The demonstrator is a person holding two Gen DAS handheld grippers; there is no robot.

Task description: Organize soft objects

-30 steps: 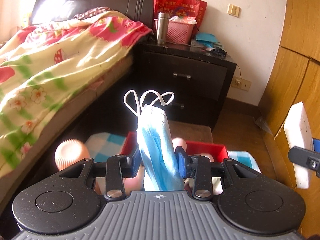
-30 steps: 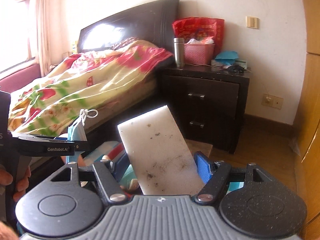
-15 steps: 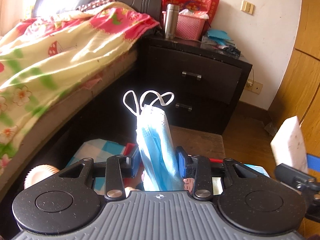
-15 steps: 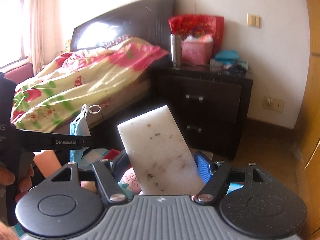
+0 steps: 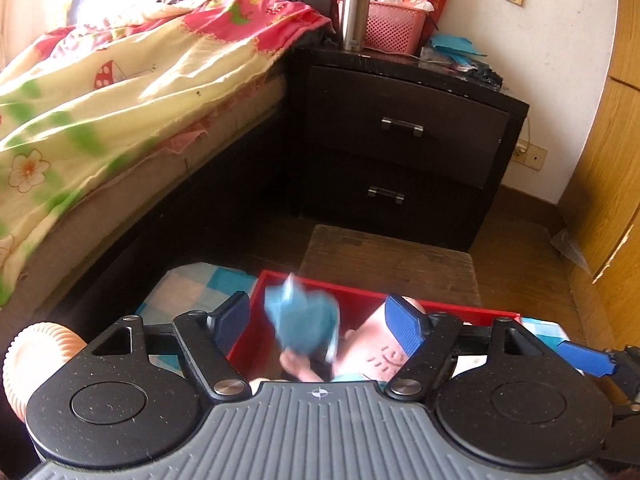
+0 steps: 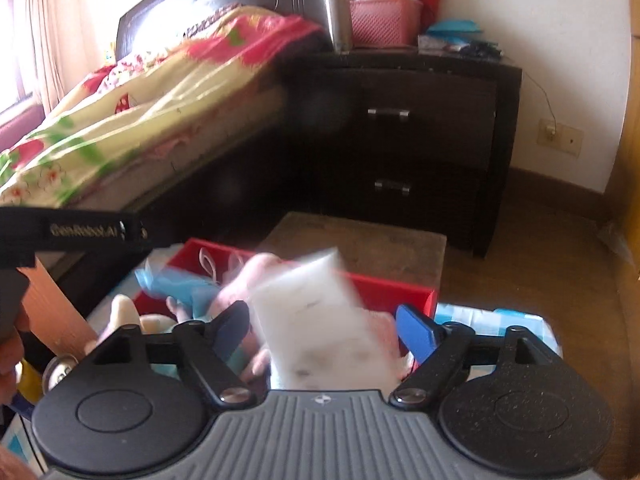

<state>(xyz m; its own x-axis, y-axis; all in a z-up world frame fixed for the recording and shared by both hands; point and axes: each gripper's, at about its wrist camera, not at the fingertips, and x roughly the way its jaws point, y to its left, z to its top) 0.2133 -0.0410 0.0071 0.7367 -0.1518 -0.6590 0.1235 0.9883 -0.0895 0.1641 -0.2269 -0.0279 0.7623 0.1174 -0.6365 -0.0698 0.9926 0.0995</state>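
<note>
My left gripper [image 5: 318, 322] is open above a red box [image 5: 362, 300]. The blue face mask [image 5: 302, 322] is blurred between the jaws, free of both pads, over the box. A pink plush toy [image 5: 374, 346] lies in the box. My right gripper [image 6: 324, 328] is also open over the red box [image 6: 394, 290]. The white sponge [image 6: 320, 328] is blurred between its jaws and touches neither pad. The mask also shows in the right wrist view [image 6: 180, 286], in the box with its white loops.
The box sits on a blue checked cloth [image 5: 192, 292] beside a wooden stool [image 5: 388, 260]. A bed [image 5: 120, 92] with a floral quilt is at left, a dark nightstand [image 5: 404, 140] behind, a wooden wardrobe [image 5: 604, 208] at right. A peach round object [image 5: 38, 360] lies lower left.
Both grippers moved down and forward over the red box and opened. The left let go of the mask and the right let go of the sponge; both are dropping.
</note>
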